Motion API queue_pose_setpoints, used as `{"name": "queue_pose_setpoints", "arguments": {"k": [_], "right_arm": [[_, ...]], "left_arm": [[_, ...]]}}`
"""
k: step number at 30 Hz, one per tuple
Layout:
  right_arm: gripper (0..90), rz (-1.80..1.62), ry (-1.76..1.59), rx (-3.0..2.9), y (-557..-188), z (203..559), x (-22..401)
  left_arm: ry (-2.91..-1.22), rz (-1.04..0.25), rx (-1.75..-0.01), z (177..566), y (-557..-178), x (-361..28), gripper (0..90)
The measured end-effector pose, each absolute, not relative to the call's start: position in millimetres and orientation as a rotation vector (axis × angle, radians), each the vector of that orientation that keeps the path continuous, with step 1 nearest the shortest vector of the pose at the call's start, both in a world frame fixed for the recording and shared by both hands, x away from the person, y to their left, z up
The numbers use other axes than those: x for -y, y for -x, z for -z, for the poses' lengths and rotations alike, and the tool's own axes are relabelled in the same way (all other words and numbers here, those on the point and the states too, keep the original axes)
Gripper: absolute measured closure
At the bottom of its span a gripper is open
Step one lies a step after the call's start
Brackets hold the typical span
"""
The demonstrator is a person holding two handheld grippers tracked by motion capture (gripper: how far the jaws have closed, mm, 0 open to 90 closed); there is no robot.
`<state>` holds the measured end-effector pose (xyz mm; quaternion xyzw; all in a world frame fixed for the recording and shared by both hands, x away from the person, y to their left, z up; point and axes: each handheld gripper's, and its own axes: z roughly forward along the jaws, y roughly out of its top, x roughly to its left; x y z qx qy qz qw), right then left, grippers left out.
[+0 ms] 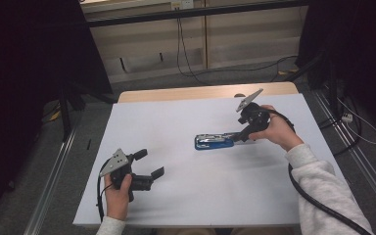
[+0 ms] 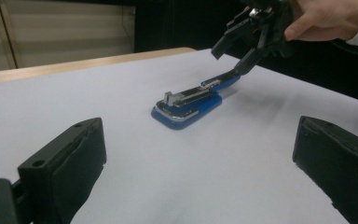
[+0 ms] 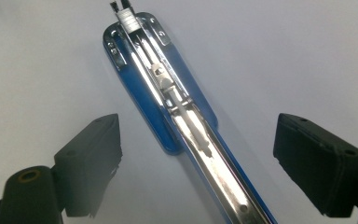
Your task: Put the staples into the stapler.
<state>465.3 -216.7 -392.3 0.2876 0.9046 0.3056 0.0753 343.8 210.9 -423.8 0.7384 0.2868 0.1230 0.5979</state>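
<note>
A blue stapler (image 1: 214, 142) lies folded open on the white tabletop (image 1: 186, 196), right of centre. My right gripper (image 1: 241, 135) hovers at its right end, jaws slanting down and left. In the right gripper view the stapler (image 3: 168, 93) shows its chrome staple channel; its long arm runs between the jaws of the right gripper (image 3: 198, 140) with a gap on each side, so the gripper is open. My left gripper (image 1: 149, 163) rests near the front left, open and empty. Its own view looks across bare table at the stapler (image 2: 186, 105) and the right gripper (image 2: 230, 58).
The white sheet covers a wooden table whose back edge (image 1: 200, 92) shows beyond it. Cables (image 1: 186, 58) run over the grey floor behind. Dark stands and curtains flank both sides. Metal floor rails (image 1: 54, 176) run along the table's sides.
</note>
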Motion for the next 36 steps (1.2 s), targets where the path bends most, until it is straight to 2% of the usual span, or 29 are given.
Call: {"name": "queue_pose_setpoints", "arguments": {"k": [36], "right_arm": [[13.2, -0.964, -0.967, -2.599, -442.4, 395.5, 257.3]], "left_arm": [[-1.791, -0.247, -0.734, 425.9, -387.7, -165.4, 2.9]]}}
